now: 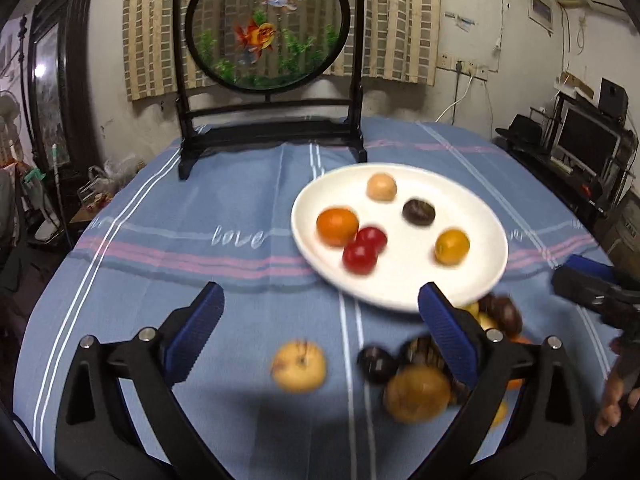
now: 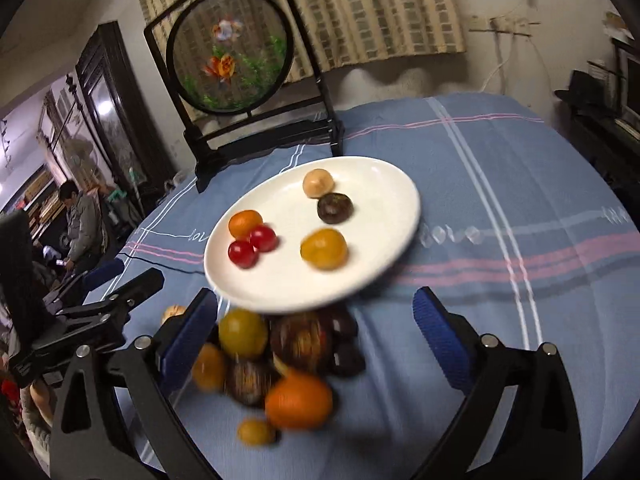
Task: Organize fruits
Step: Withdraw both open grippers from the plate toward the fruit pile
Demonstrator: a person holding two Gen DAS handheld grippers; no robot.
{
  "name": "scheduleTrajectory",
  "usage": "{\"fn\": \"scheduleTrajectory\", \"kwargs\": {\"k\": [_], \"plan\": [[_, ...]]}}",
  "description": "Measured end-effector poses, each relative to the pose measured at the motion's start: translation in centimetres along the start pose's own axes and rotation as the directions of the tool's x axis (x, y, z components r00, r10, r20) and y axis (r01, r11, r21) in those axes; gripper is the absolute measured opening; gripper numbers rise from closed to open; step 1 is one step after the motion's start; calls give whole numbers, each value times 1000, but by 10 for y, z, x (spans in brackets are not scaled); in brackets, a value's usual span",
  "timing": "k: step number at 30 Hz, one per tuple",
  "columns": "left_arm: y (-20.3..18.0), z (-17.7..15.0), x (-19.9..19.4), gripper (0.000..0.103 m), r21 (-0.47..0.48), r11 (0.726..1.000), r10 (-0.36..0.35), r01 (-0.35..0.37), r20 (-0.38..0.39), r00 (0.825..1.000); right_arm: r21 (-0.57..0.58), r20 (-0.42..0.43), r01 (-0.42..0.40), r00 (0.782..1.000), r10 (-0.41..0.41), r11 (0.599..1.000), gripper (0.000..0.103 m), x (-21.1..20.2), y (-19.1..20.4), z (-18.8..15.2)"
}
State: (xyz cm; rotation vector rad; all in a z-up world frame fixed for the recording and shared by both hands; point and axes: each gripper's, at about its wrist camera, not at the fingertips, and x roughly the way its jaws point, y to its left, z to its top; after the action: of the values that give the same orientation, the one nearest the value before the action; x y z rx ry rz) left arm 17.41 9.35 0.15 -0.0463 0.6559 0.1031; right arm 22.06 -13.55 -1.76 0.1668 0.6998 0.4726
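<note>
While both the left gripper (image 1: pixel 320 332) and right gripper (image 2: pixel 316 336) are held spread and empty, the loose heap of round fruits (image 2: pixel 276 364) beside the white oval plate (image 2: pixel 384 184) could be scattered by a careless nudge.

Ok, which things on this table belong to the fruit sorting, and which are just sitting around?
Belongs to the job:
white plate holding six small fruits
loose fruit pile
lone pale fruit

Just there:
goldfish screen
striped blue tablecloth
</note>
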Motion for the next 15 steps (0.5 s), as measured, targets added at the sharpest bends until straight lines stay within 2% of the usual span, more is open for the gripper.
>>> {"fn": "scheduleTrajectory", "kwargs": {"k": [2, 6, 10, 15], "plan": [[3, -15, -6, 99, -20, 1000, -13, 13, -17, 1000, 16, 21, -1, 1000, 1, 1000, 102, -12, -3, -14], [2, -38, -12, 99, -10, 1000, -17, 16, -54, 998, 52, -13, -10, 1000, 10, 999, 102, -17, -10, -36], [-1, -42, -15, 99, 5, 1000, -12, 12, -53, 999, 79, -48, 12, 999, -8, 997, 102, -12, -16, -38], [9, -43, 0, 99, -39, 999, -29, 25, -118, 993, 93, -88, 31, 996, -23, 995, 102, -6, -18, -41]]}}
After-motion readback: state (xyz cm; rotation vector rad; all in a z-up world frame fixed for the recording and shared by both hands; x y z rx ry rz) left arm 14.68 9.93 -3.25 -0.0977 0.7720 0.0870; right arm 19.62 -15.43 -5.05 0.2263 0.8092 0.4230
